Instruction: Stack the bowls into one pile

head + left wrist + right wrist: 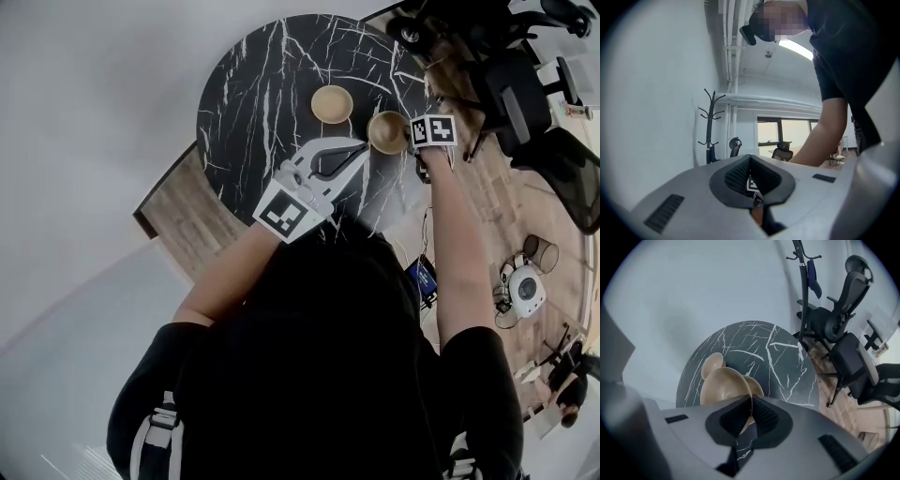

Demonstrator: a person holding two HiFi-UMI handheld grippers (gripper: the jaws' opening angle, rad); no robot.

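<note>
Pinches the rim of a tan bowl (723, 387) between the narrowly set jaws of the right hand-held gripper (751, 416), aimed steeply down over the right part of the round black marbled desk (253, 84). Leaves a second tan bowl (332, 103) upright on the desk, just beside the held one and apart from it. Holds the left hand-held gripper (354, 152) level above the desk, jaws drawn together on nothing, tips near the held bowl. Beyond the desk: wooden floor (487, 202), black office chairs (843, 301), coat stand (804, 282), pale wall (693, 291).
</note>
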